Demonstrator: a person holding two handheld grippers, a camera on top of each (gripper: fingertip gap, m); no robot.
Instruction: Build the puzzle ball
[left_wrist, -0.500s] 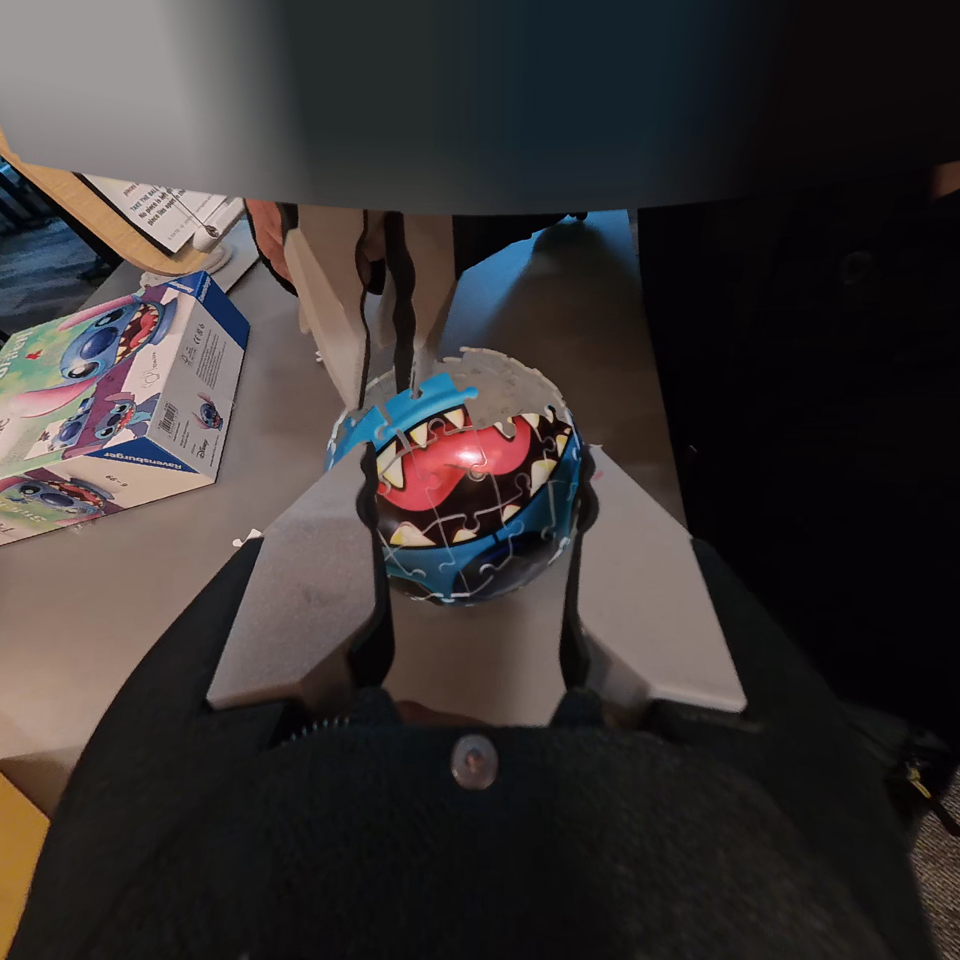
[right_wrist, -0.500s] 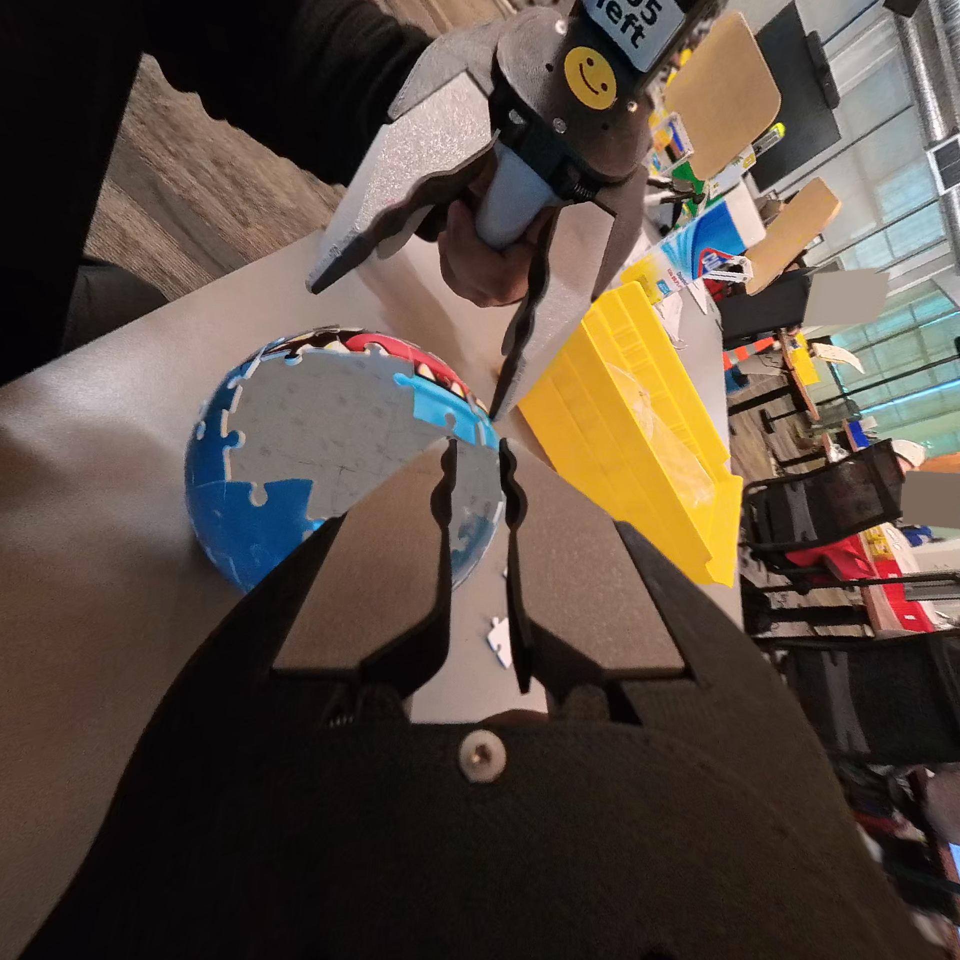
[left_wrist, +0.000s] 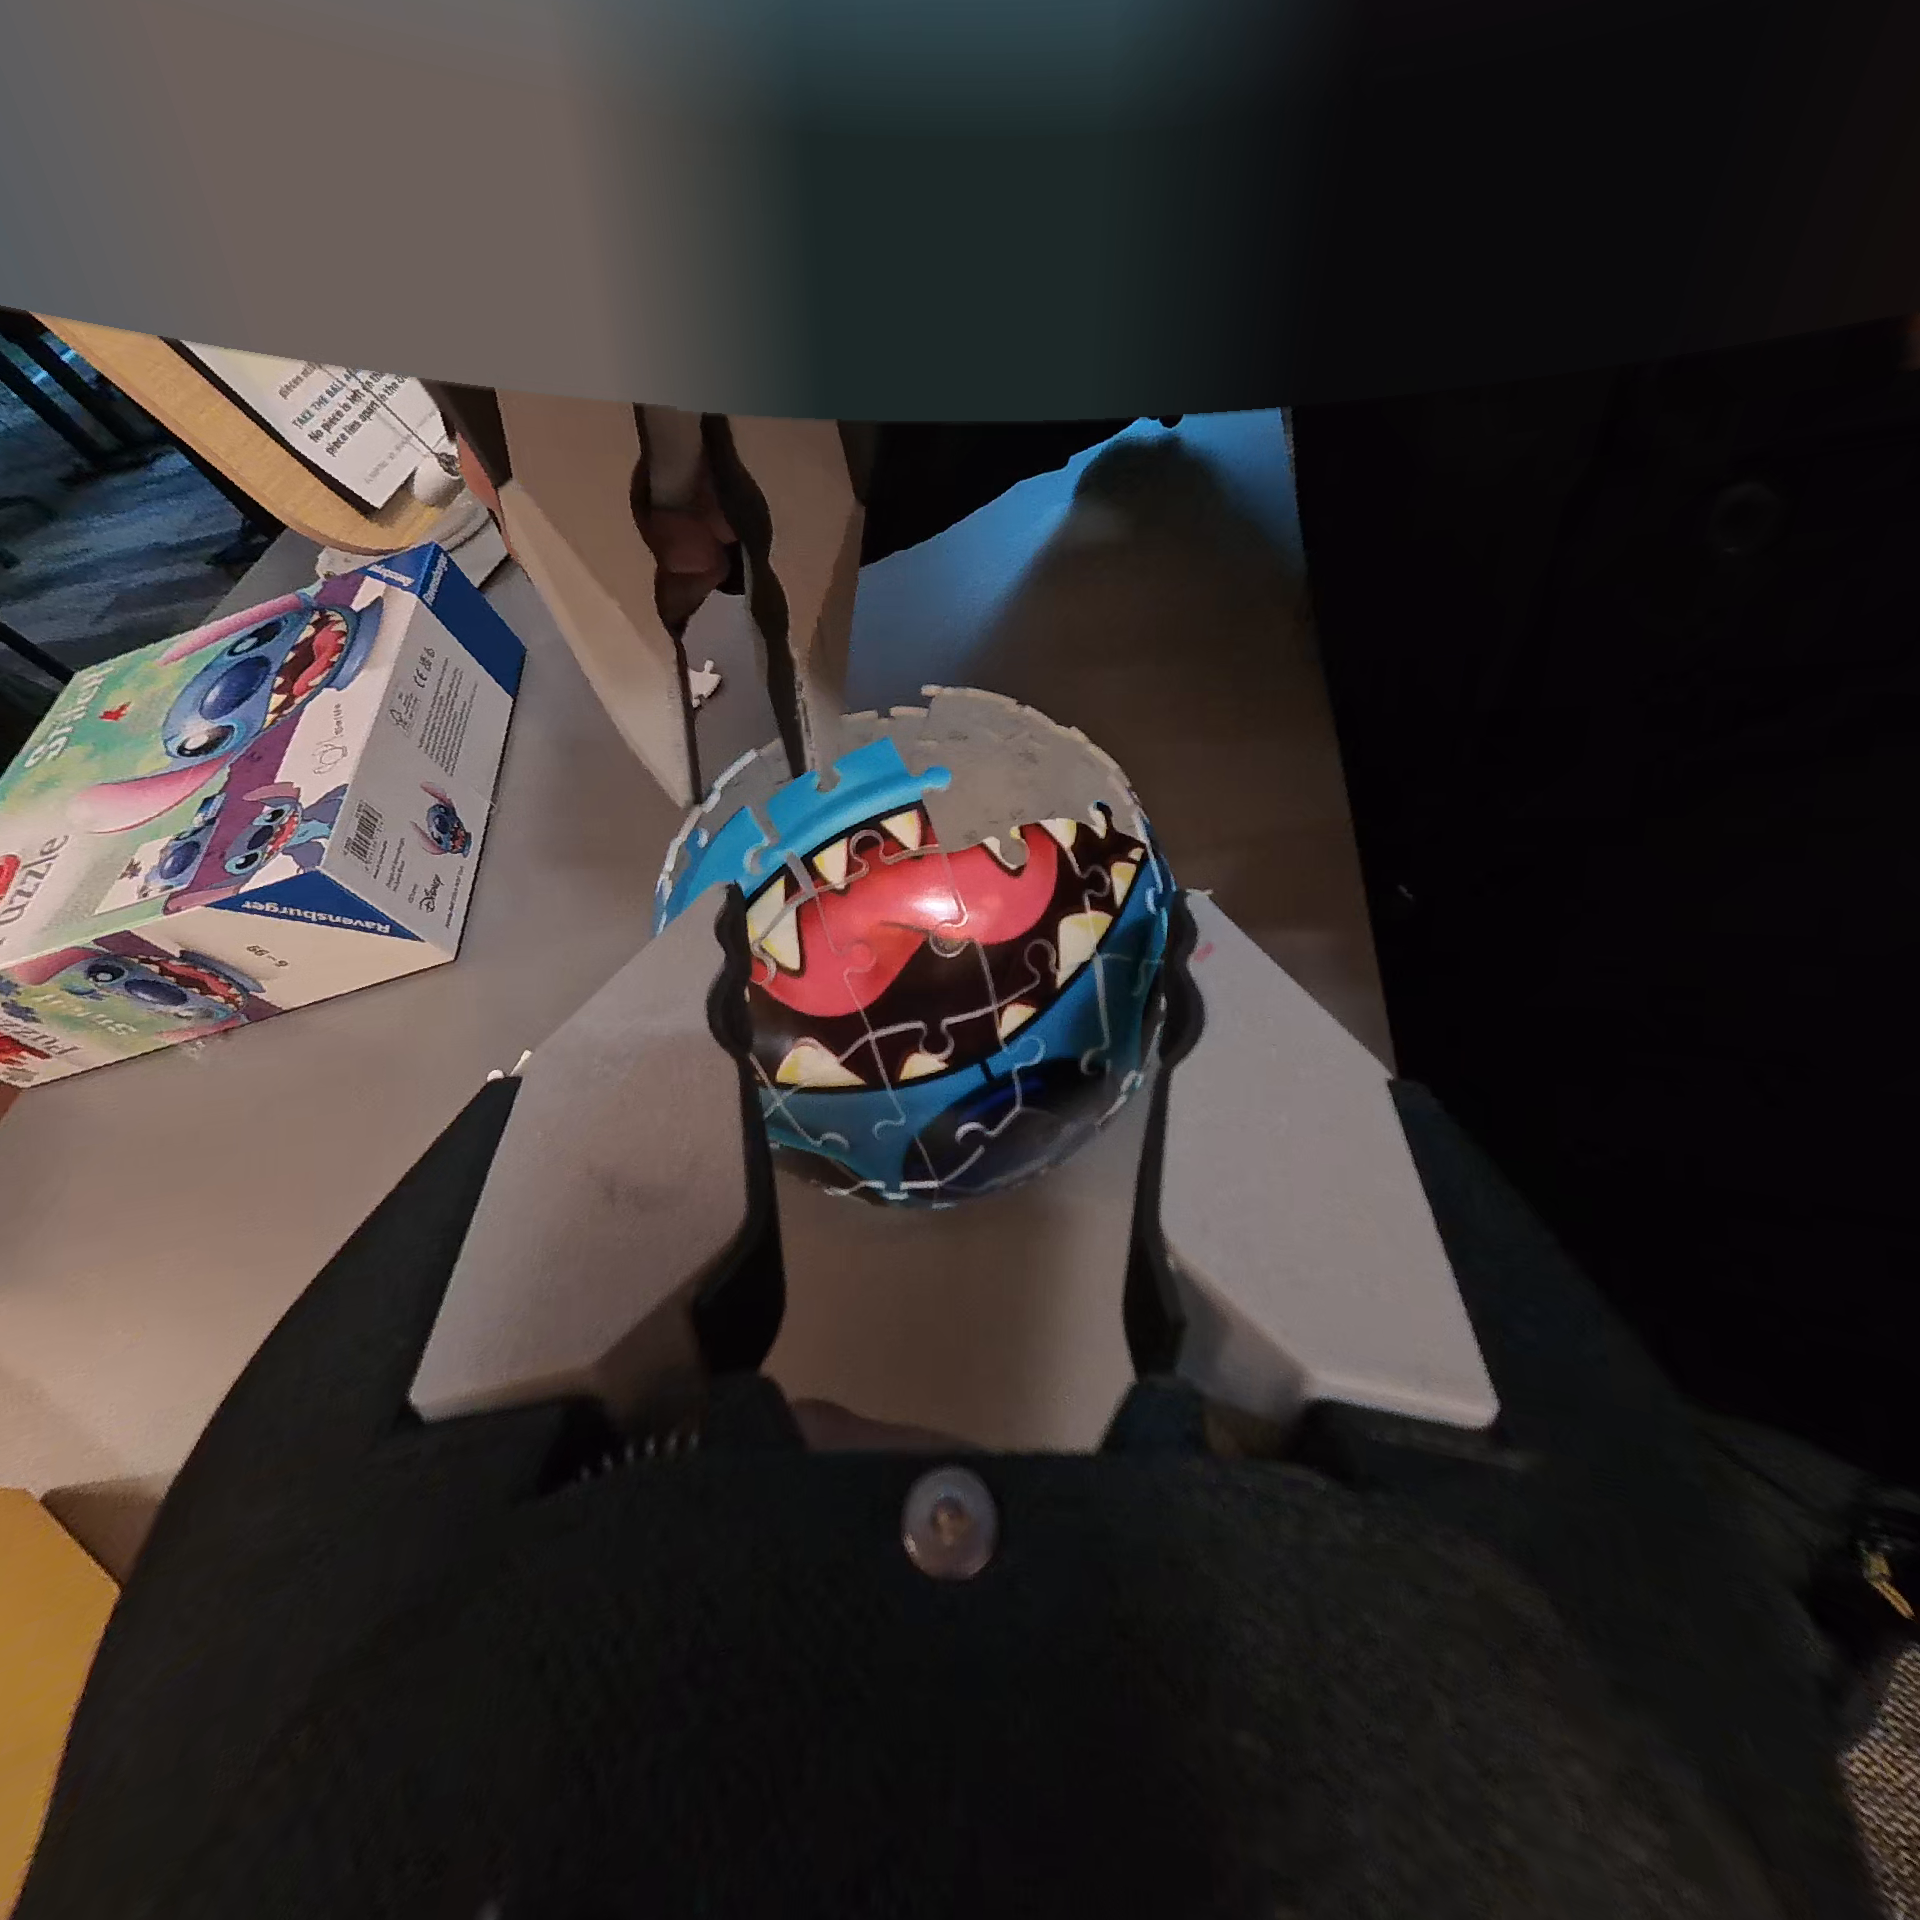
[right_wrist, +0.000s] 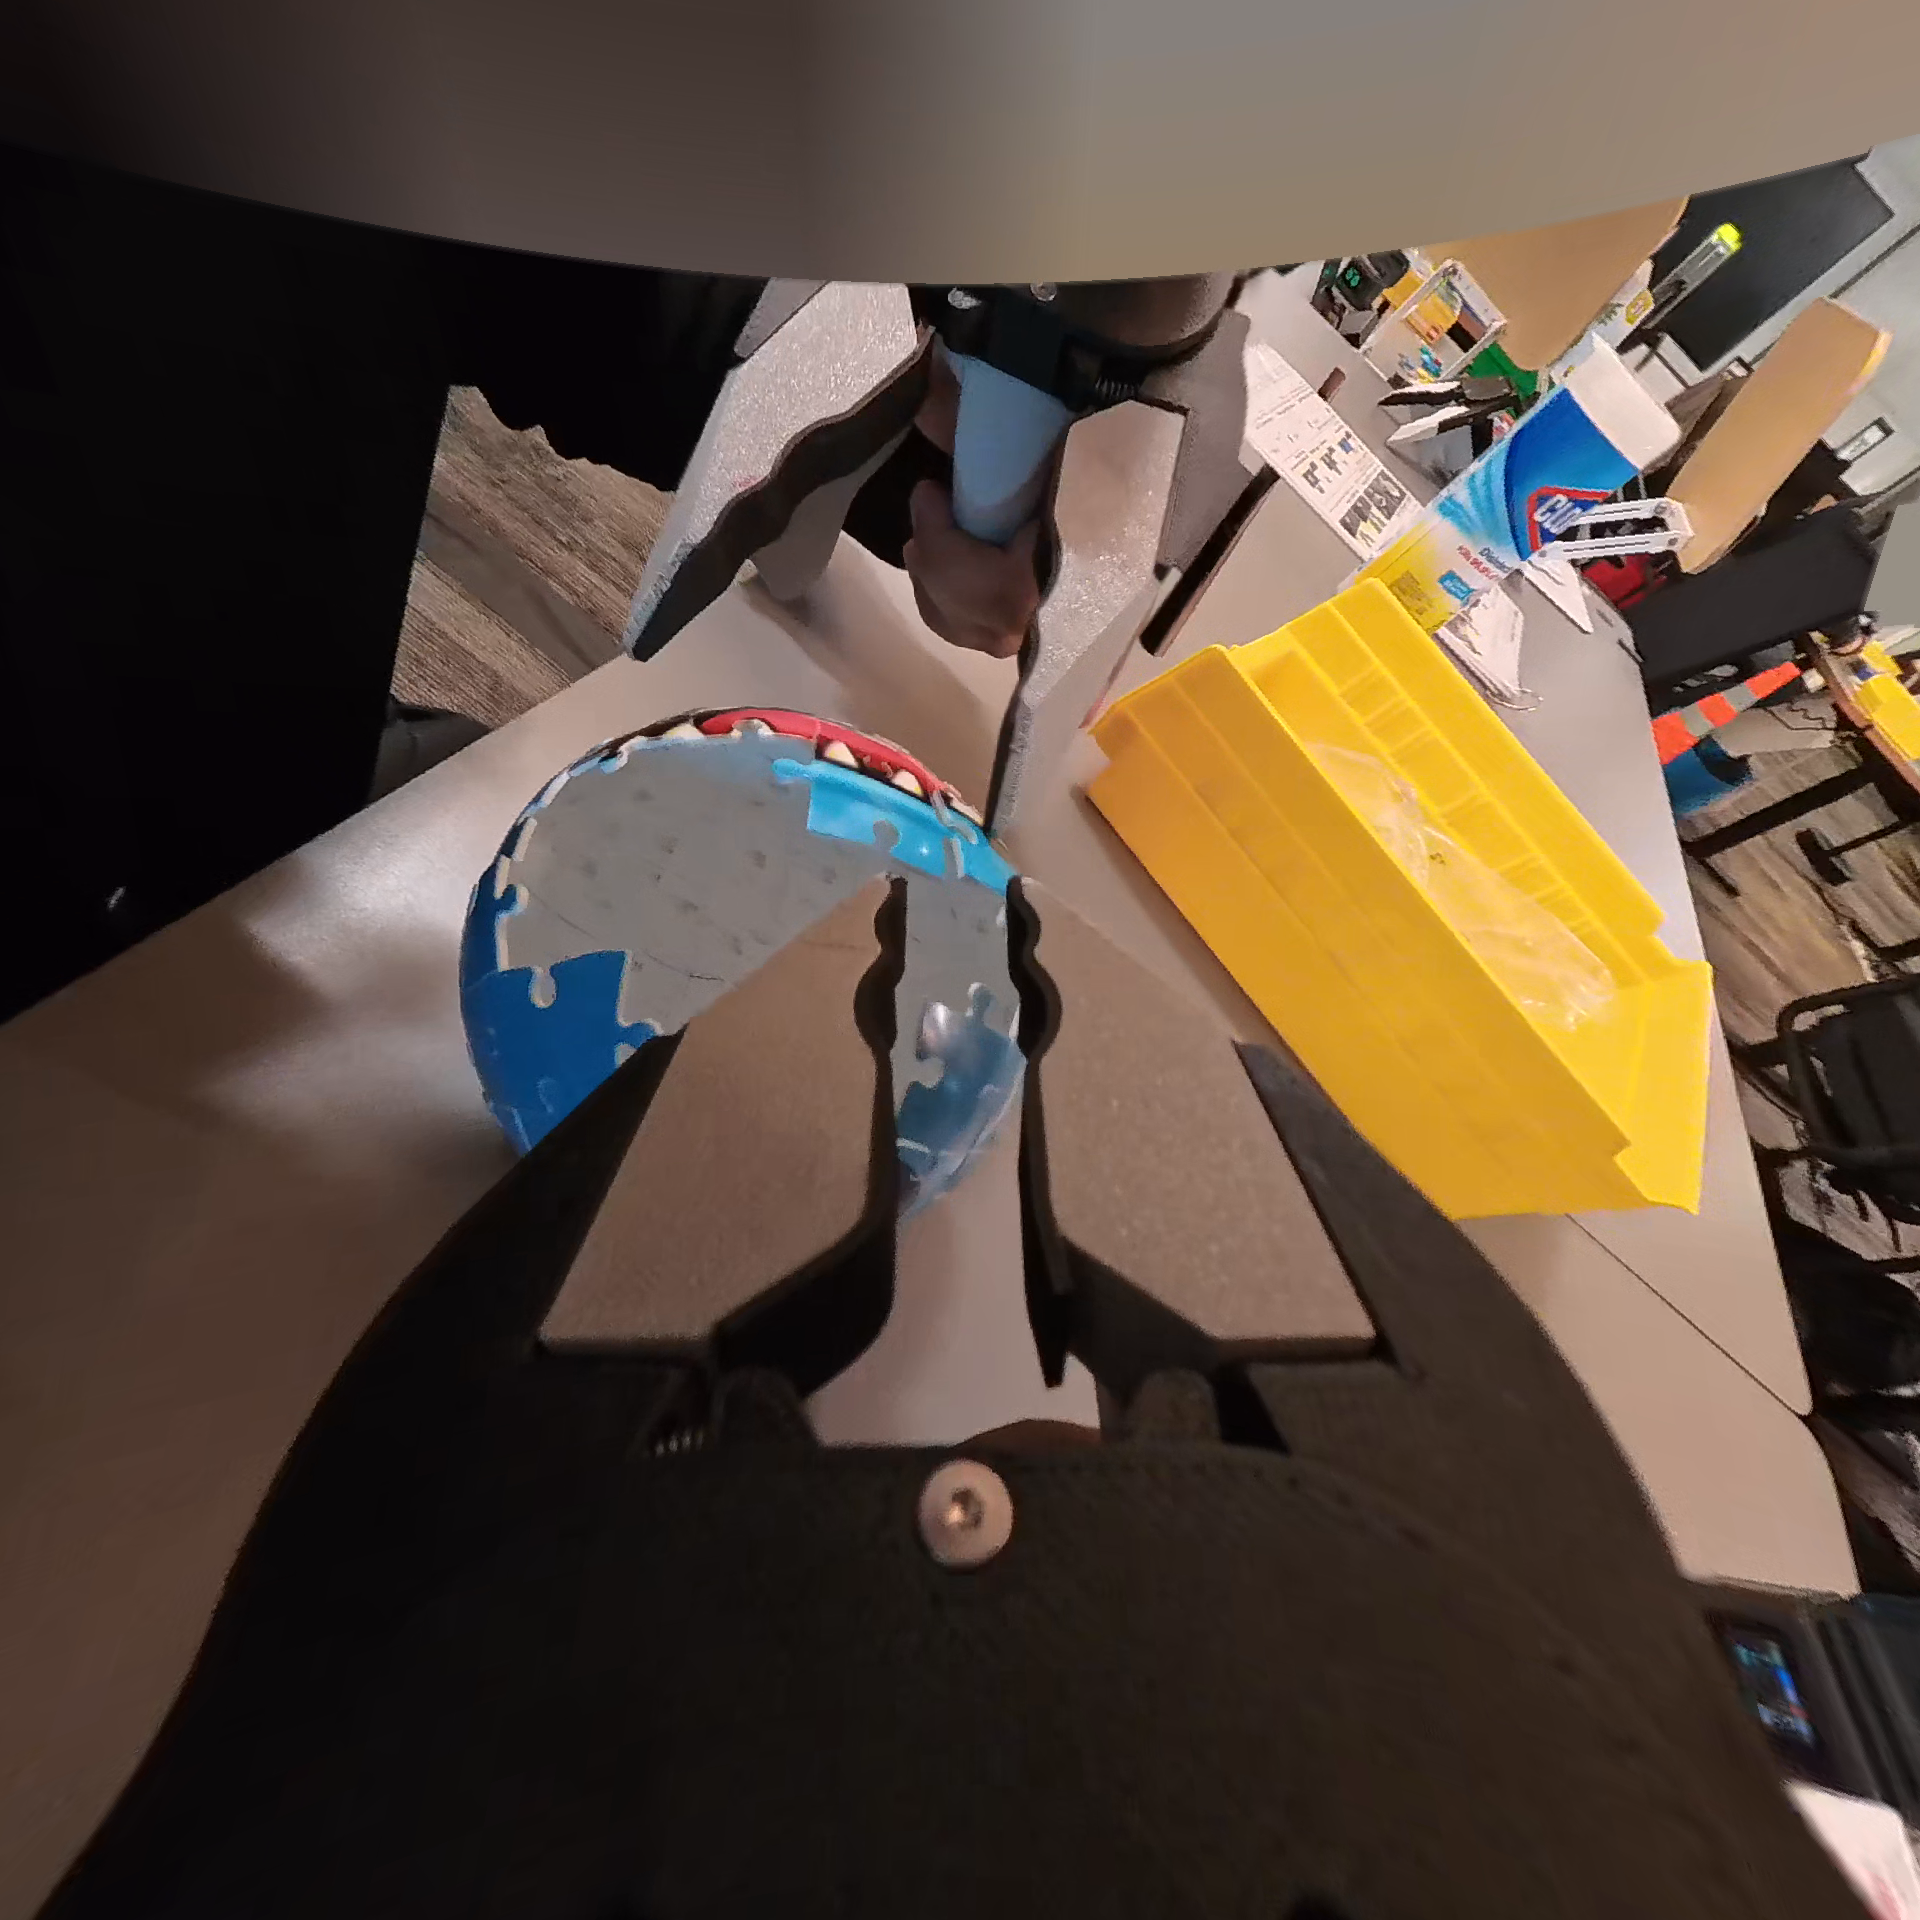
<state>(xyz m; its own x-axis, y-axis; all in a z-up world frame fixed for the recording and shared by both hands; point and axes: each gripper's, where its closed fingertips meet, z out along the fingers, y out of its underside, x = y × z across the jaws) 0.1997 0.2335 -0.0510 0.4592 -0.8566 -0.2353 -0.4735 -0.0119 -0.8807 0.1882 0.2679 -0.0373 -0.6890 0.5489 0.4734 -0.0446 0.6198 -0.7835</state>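
1. Left gripper is open wide, with one finger on each side of the puzzle ball
2. From the right wrist view, one of its fingers is right at the edge of the ball, near the teeth. The other finger is up and away from the ball, with bare table showing in between
3. Right gripper has only a small gap between its fingers. I see nothing held in that gap
4. It comes at the ball from the other side. In the left wrist view, one of its finger tips sits at the top of the ball, on the grey part
5. The ball sits on the grey table, between the two grippers
6. The ball is blue. It has a picture of a big open mouth with a red tongue and white teeth
7. A big part of the ball is plain grey with no picture. The blue pieces around it have bumpy puzzle edges
8. One small loose piece lies on the table behind the ball. It shows through the gap in the right gripper
9. The puzzle box lies on the table near the ball, off to one side
10. A yellow bin stands on the table near the ball, with a clear bag inside it
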